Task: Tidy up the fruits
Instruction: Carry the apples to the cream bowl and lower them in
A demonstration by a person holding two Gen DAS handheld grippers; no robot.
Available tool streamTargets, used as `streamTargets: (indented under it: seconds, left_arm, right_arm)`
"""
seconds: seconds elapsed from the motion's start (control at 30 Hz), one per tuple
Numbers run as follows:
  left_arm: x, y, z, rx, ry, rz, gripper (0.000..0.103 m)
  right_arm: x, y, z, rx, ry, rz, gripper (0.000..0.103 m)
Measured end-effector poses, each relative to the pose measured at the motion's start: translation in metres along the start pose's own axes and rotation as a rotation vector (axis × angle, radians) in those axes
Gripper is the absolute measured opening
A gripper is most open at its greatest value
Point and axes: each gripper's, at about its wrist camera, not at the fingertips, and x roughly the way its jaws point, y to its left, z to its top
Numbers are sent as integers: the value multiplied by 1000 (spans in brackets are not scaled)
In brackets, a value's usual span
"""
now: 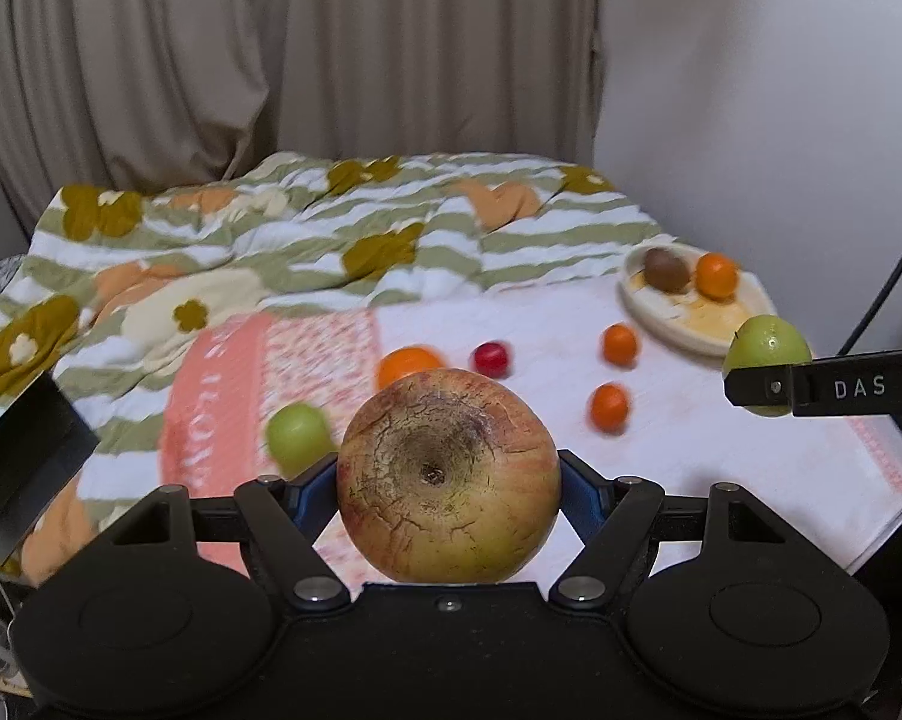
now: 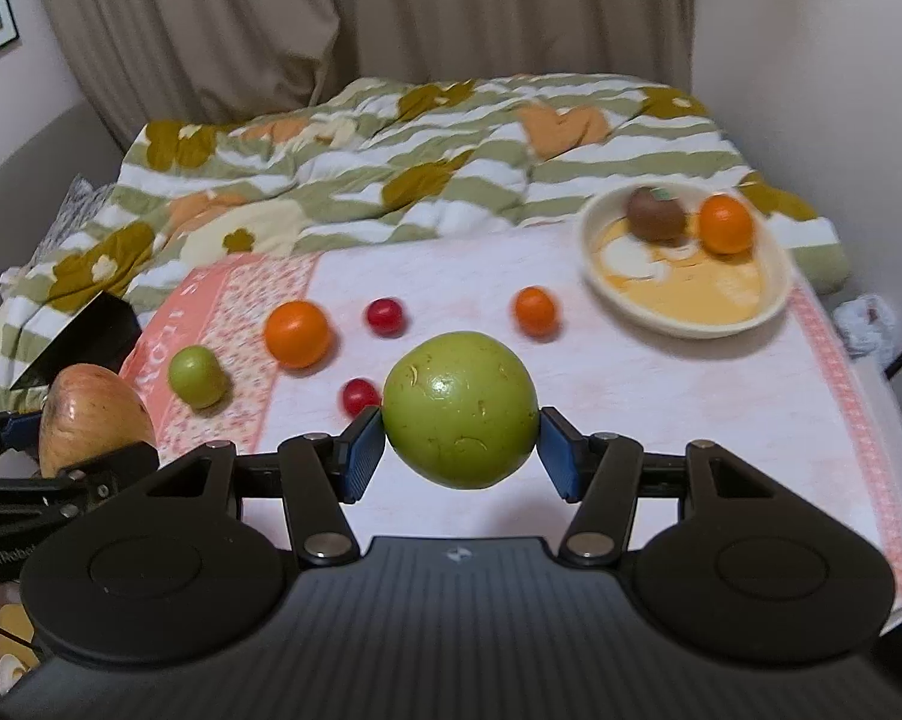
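Observation:
My left gripper [image 1: 448, 480] is shut on a reddish-yellow apple [image 1: 447, 474], held above the cloth; the apple also shows at the left of the right wrist view [image 2: 94, 420]. My right gripper [image 2: 460, 438] is shut on a green fruit [image 2: 460, 408], which also shows in the left wrist view [image 1: 766, 354]. A cream bowl [image 2: 691, 306] at the far right holds a kiwi [image 2: 655, 213] and an orange [image 2: 725, 223]. On the white and pink cloth [image 2: 661, 396] lie a large orange [image 2: 297, 333], a small orange [image 2: 535, 311], a small green fruit [image 2: 196, 375] and two red fruits [image 2: 385, 317] [image 2: 360, 396].
A striped, flowered quilt [image 2: 391, 180] lies bunched behind the cloth. A dark flat object [image 2: 85, 336] sits at the left edge. Curtains [image 2: 361, 18] hang behind, with a wall at the right. A black cable [image 1: 895, 276] hangs at the far right.

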Motion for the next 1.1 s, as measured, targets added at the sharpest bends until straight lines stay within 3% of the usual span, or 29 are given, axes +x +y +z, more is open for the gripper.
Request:
streamTargets:
  seconds: [0.23, 0.53, 0.8, 1.1]
  left_arm:
    - [6, -65, 26, -19, -28, -27, 77]
    - [43, -142, 66, -53, -60, -30, 77]
    - [99, -174, 95, -38, -45, -21, 77]
    - [172, -187, 124, 43, -3, -38, 77]
  right_arm:
    - [-25, -73, 13, -20, -29, 7, 71]
    - [-25, -164, 45, -59, -46, 17, 71]
    - [10, -219, 77, -68, -44, 6, 71]
    - [61, -242, 97, -28, -16, -13, 71]
